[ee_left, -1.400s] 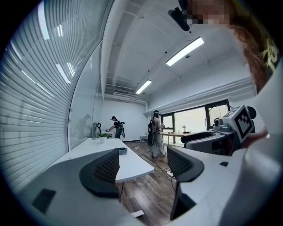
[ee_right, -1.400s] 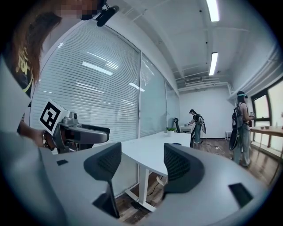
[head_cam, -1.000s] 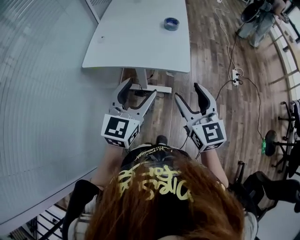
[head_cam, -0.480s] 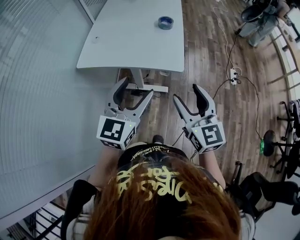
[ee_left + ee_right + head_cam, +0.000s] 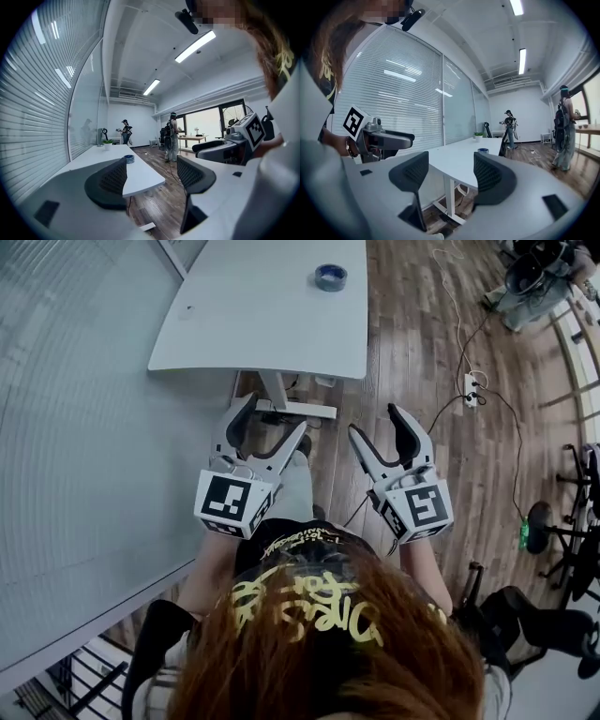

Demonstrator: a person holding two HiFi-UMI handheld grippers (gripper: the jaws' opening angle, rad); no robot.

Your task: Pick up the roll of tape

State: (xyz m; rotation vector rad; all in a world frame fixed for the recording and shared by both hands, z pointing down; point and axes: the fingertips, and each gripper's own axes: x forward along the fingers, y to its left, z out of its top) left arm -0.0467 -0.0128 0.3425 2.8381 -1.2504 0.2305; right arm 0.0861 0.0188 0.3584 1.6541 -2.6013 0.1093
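Observation:
A blue roll of tape (image 5: 331,277) lies flat on the white table (image 5: 262,324), near its far right side. It also shows small in the left gripper view as the roll of tape (image 5: 130,158) and in the right gripper view as the roll of tape (image 5: 483,151). My left gripper (image 5: 268,424) and right gripper (image 5: 378,424) hang side by side over the wooden floor, short of the table's near edge. Both stand open with nothing between their jaws, far from the tape.
A glass wall with blinds (image 5: 84,446) runs along the left. The table's leg and foot (image 5: 281,404) stand just ahead of the grippers. Cables and a power strip (image 5: 471,390) lie on the floor to the right. People stand at the room's far end (image 5: 171,136).
The table and tape have shifted slightly up and left in the head view as I step forward; a trouser leg now shows between the grippers. Both grippers stay open.

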